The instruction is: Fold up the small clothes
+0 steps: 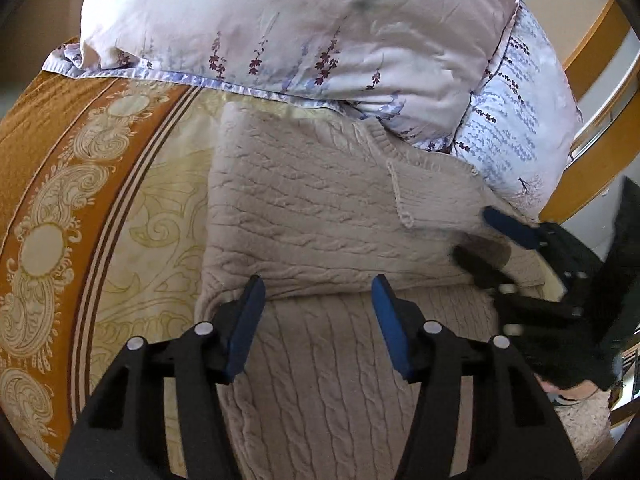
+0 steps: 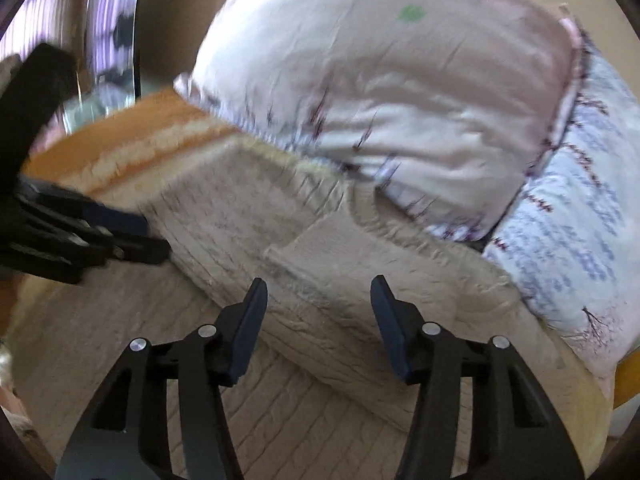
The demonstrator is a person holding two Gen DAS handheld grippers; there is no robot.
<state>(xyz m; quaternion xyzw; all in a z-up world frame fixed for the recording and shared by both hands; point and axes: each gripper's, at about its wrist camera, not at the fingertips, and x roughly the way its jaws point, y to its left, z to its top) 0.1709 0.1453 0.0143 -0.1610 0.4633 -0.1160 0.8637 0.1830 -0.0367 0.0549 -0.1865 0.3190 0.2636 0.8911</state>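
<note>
A beige cable-knit sweater (image 1: pixel 312 208) lies on the bed, its upper part folded over the lower part into a thick layer. My left gripper (image 1: pixel 318 296) hovers over the near edge of that fold, open, with nothing between its blue pads. At the sweater's right edge is my right gripper (image 1: pixel 480 240), its fingers apart against the knit. The right wrist view is blurred: the sweater (image 2: pixel 240 232) runs diagonally, my right gripper (image 2: pixel 318 296) stands open above the fold's edge, and my left gripper (image 2: pixel 156 236) reaches in from the left at the fold's corner.
Two floral pillows (image 1: pixel 280 28) (image 1: pixel 516 128) lie stacked just behind the sweater. An orange and cream patterned bedspread (image 1: pixel 60 200) covers the bed to the left. A wooden bed frame (image 1: pixel 600 52) curves at the right. A person's dark sleeve (image 1: pixel 624 280) shows at the far right.
</note>
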